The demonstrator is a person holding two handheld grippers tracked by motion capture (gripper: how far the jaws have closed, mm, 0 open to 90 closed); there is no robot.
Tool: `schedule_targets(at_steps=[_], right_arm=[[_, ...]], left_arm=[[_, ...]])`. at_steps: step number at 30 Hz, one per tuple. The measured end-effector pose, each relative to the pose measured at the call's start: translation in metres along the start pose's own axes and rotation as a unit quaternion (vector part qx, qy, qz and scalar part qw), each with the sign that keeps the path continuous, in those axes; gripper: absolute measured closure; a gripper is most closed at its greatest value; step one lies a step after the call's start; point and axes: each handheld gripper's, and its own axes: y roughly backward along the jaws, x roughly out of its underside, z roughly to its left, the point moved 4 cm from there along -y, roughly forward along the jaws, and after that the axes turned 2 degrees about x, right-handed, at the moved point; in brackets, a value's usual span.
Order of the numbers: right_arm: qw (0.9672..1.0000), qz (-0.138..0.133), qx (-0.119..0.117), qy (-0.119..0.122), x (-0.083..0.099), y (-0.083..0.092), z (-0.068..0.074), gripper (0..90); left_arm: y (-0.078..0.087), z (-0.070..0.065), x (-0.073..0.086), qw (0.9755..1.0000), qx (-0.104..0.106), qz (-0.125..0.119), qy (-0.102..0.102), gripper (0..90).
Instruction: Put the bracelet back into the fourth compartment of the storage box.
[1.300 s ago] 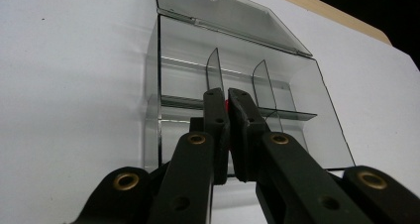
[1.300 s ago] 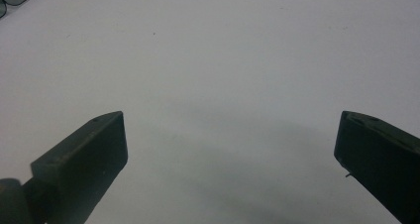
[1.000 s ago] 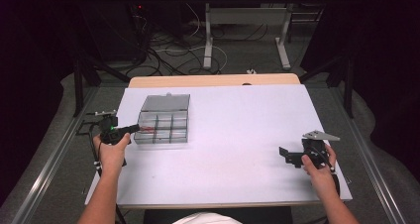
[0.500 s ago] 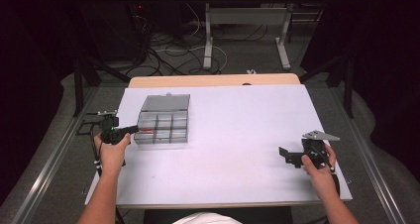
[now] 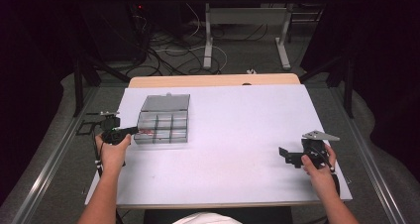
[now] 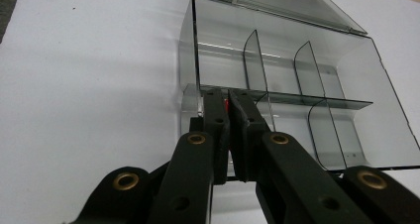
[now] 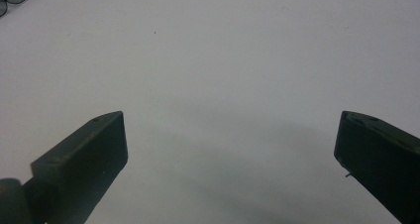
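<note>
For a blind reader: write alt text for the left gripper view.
The left gripper reaches with its two black jaws nearly shut into a clear plastic box with dividers and an open lid, a small red thing pinched at their tips. The box sits on a white table.

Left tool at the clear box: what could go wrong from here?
1. The left tool is shut on a small red thing at the clear box's near corner compartment. Little of it shows, so the grip may be thin and it could slip.
2. The tips sit close to the thin dividers; a sideways pull might catch one and drag the light box.
3. The right tool is open, far off, not steadying the box.
</note>
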Motion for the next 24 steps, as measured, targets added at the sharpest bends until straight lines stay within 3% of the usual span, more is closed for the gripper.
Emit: schedule_targets(at_steps=[2, 5, 18, 24], right_arm=[[1.0, 0.0, -0.001, -0.001, 0.0, 0.0, 0.0, 0.0], [1.0, 0.0, 0.0, 0.0, 0.0, 0.0, 0.0, 0.0], [1.0, 0.002, -0.001, -0.004, 0.001, -0.001, 0.0, 0.0], [1.0, 0.004, -0.001, -0.006, 0.001, -0.002, -0.001, 0.0]], left_arm=[[-0.002, -0.001, 0.0, 1.0, -0.004, -0.005, -0.002, 87.3], [-0.003, -0.001, 0.0, 0.9998, -0.009, 0.007, -0.013, 87.2], [-0.013, -0.002, 0.001, 0.9998, -0.015, 0.007, -0.01, 87.0], [-0.013, -0.003, 0.001, 0.9998, -0.011, 0.005, -0.014, 82.2]])
